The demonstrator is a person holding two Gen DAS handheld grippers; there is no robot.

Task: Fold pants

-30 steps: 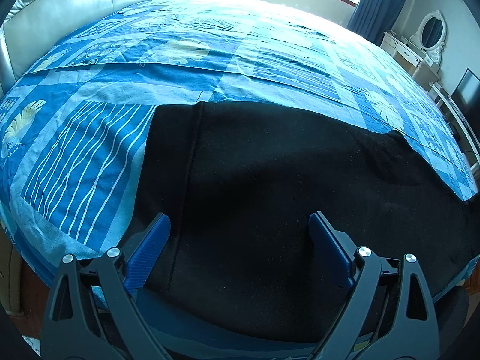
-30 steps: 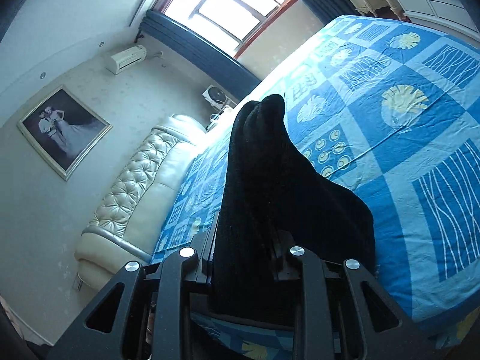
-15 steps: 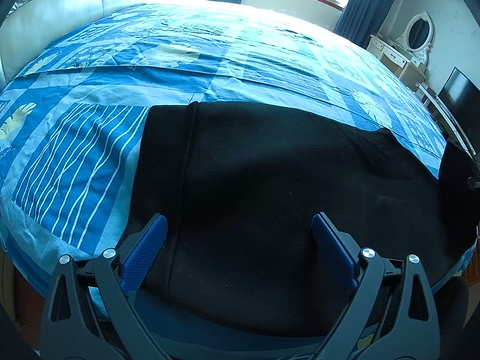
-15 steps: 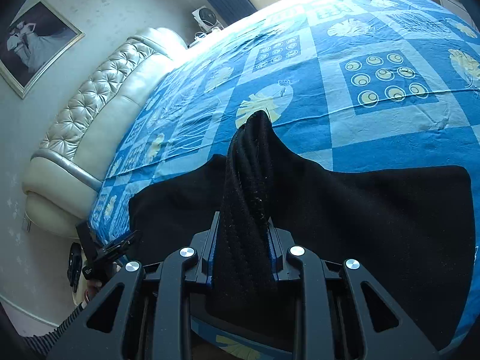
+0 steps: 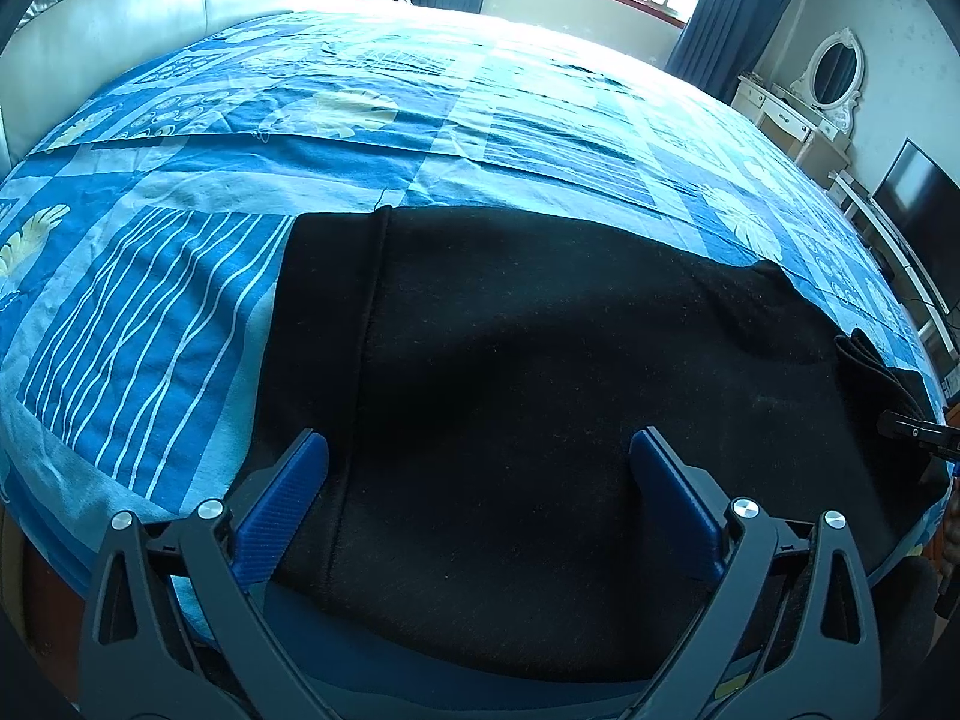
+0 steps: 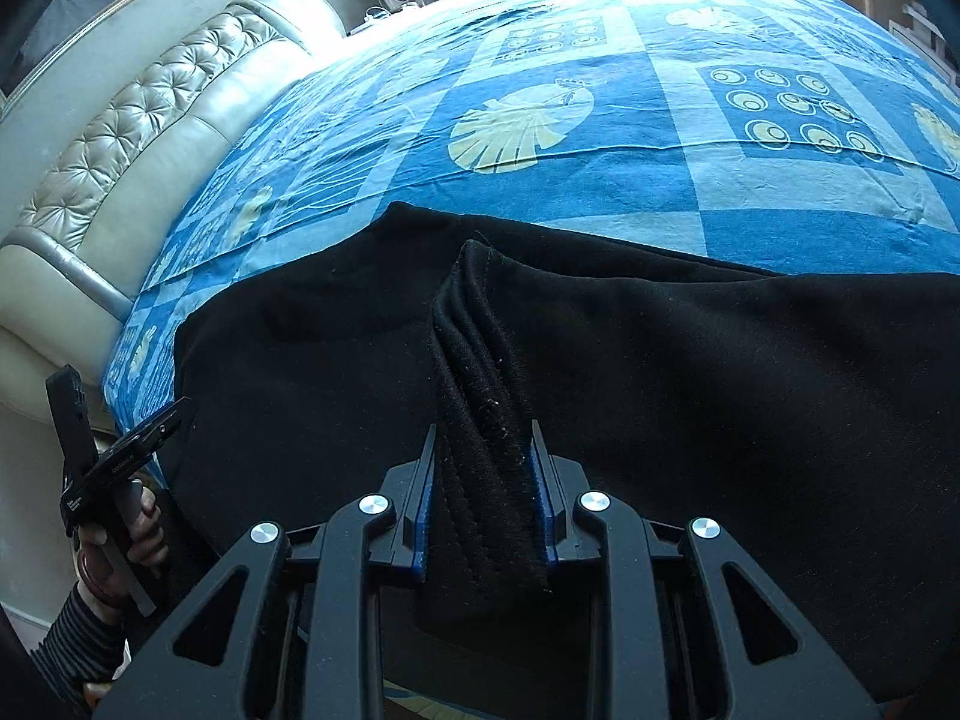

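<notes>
The near hem of the black fleece pants (image 5: 540, 360) is hidden behind the left gripper's (image 5: 477, 474) dark frame. The bunched fold disappears between the right gripper's (image 6: 480, 450) 2 blue pads. The framed wall picture (image 6: 66, 18) is cropped at the edge.

Beyond the black pants (image 5: 540, 360) the bed (image 5: 420, 120) lies flat and bare, open to reach across. The padded headboard (image 6: 150, 120) walls off its far-left edge.
</notes>
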